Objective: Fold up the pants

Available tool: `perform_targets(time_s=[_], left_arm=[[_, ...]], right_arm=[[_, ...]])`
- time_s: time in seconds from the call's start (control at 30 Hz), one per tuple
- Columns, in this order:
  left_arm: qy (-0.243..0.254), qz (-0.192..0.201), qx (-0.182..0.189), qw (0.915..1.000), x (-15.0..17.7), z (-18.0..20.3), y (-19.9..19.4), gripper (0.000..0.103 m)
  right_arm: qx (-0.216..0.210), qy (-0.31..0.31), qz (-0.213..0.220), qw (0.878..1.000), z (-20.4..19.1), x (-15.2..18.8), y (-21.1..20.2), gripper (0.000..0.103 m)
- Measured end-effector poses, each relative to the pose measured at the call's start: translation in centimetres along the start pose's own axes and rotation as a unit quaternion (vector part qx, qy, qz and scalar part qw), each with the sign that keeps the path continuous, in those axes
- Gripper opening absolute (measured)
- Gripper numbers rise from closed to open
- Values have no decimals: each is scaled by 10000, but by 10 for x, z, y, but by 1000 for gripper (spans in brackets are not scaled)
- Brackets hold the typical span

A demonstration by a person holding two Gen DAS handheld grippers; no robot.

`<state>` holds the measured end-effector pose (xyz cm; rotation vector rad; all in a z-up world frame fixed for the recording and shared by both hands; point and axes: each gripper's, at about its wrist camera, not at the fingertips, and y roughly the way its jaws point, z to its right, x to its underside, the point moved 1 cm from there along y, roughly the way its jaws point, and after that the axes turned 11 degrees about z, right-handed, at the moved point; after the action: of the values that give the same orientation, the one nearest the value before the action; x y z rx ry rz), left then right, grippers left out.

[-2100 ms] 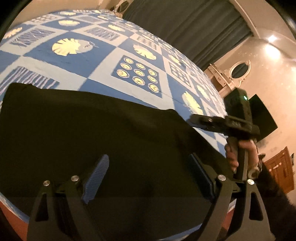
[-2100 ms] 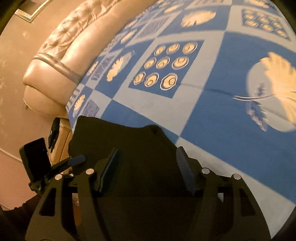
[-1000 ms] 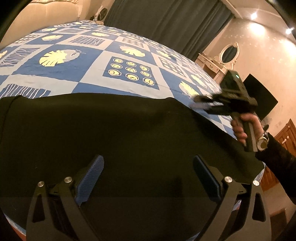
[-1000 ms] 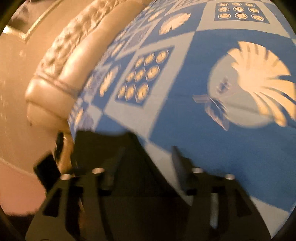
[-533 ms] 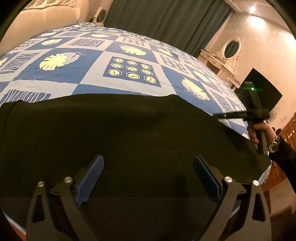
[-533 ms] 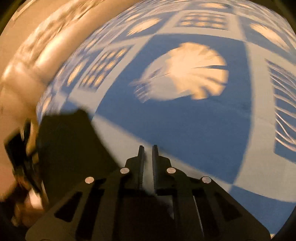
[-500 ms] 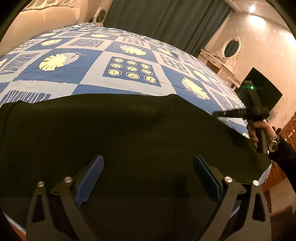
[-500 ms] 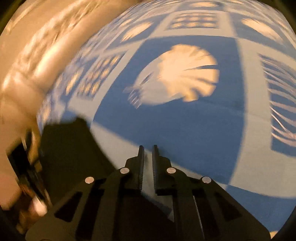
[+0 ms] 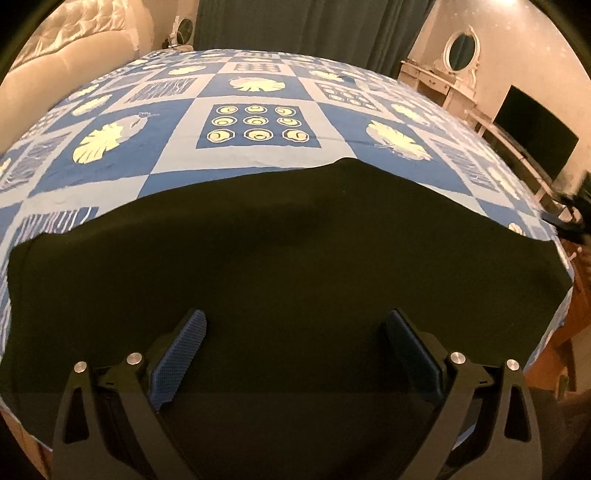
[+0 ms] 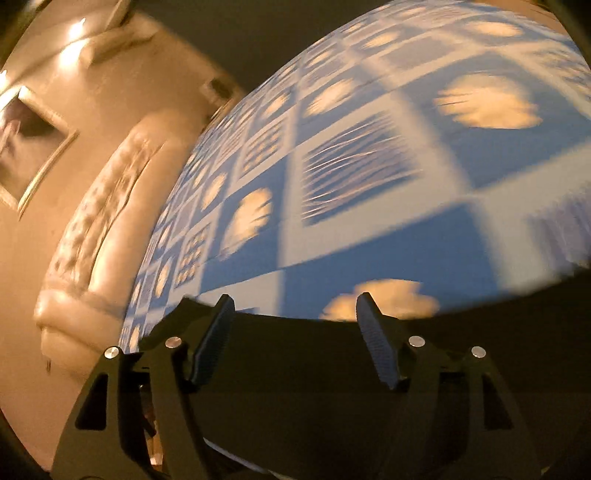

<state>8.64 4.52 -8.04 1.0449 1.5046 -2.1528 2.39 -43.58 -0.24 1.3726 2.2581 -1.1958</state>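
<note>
The black pants (image 9: pixel 295 258) lie flat in a wide folded slab on the near part of the blue and white patterned bedspread (image 9: pixel 255 155). My left gripper (image 9: pixel 295 350) is open and empty, hovering over the near middle of the pants. In the right wrist view, blurred by motion, my right gripper (image 10: pixel 295 343) is open and empty over a dark edge of the pants (image 10: pixel 303 387). The right gripper also shows small and blurred at the far right edge of the left wrist view (image 9: pixel 570 218).
A padded cream headboard (image 9: pixel 74 70) stands at the far left of the bed. Dark curtains (image 9: pixel 303 26) hang behind it. A white dressing table with oval mirror (image 9: pixel 458 62) and a black screen (image 9: pixel 535 140) stand at the right.
My right gripper, shut half a second ago, has opened and swung to a new spot over the pants' edge. The left gripper has tilted up a little and stays open.
</note>
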Motion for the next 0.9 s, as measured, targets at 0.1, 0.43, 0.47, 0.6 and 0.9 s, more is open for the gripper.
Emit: perform_targets(time_s=[0.1,0.43,0.47,0.6,0.9], left_arm=[[-141,35,-149,9998,-3,1,-4,97],[-907,471,-496,9935,-23,4,-44,97],[-910,580,-511,9928,-24,6,-51,97],[-947,726,-434,9919,-21,11,-67,97],[-1119,510,-396,9916,-2,13,-68,97]], right_arm=[[262,613,519,9964,54,-6,-62,70],[1146,2093,1111,9647,193,21,-163,73],[1210,2112,1049,9643,200,27,-162,73],[1071,2289,1019,9622,213,39,-157,74],[37,2776,1055,9549,229,48,-151,78]])
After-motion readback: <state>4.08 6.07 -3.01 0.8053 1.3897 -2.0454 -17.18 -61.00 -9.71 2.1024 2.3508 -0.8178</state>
